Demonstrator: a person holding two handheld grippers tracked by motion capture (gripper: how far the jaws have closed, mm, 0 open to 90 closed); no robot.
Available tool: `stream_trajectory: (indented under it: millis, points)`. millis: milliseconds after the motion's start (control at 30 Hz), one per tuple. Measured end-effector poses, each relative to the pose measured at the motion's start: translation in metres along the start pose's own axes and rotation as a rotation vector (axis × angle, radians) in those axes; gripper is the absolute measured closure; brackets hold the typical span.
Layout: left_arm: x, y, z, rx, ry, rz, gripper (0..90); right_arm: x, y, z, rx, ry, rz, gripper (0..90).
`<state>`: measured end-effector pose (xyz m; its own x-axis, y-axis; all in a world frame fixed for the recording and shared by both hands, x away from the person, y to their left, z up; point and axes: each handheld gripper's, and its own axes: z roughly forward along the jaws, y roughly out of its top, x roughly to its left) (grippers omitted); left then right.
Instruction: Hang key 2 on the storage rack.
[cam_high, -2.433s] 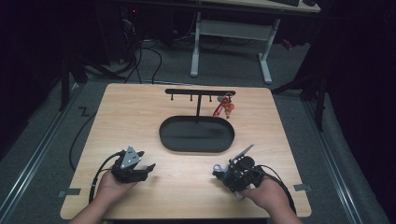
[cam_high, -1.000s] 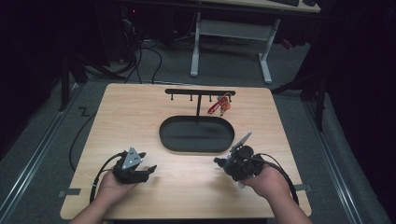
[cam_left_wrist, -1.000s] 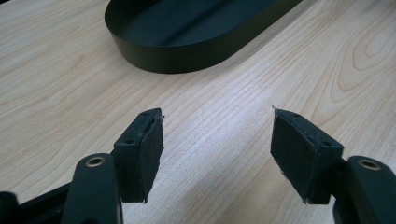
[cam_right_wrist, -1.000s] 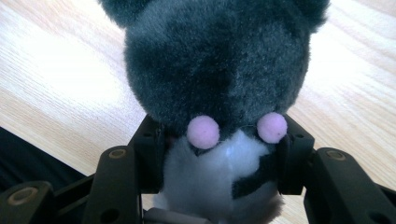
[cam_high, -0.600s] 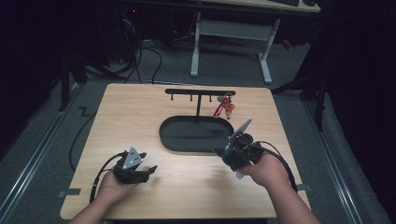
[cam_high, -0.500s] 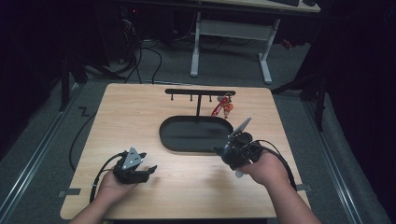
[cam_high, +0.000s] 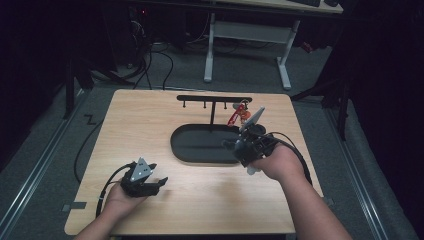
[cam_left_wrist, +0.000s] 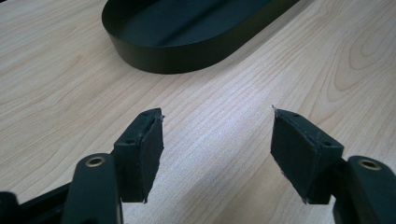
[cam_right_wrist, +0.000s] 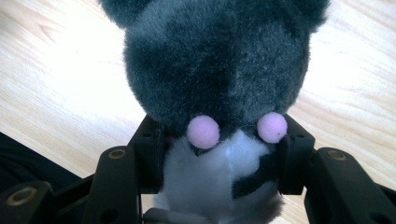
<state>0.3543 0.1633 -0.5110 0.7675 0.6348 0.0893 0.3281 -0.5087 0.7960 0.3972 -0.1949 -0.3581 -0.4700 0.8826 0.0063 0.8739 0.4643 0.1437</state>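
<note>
Right gripper (cam_right_wrist: 219, 154) clamps a grey-and-white plush toy (cam_right_wrist: 219, 88) at the black oval tray's (cam_high: 200, 155) four o'clock edge; left gripper (cam_left_wrist: 217, 154) sits wide open, empty, at seven o'clock.

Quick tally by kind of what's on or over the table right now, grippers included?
Grippers: 2, the left gripper open, the right gripper shut on the plush toy
Plush toy, grey and white: 1
Black oval tray: 1
Black hook rack: 1
Red item hanging on the rack: 1
Total: 6
</note>
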Motion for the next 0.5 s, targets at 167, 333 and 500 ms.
stream_trajectory:
  millis: [167,333,500]
  points:
    - [0.001,0.0,0.0,-0.002,-0.001,-0.002,34.7,-0.003,0.013,-0.006,0.003,-0.004,0.003,47.6]
    - [0.002,-0.001,0.0,-0.001,-0.003,-0.005,34.8,-0.008,0.027,-0.013,0.003,-0.007,0.011,47.6]
    - [0.002,-0.001,0.0,-0.002,-0.006,-0.006,34.8,-0.01,0.044,-0.022,-0.004,-0.007,0.023,47.6]
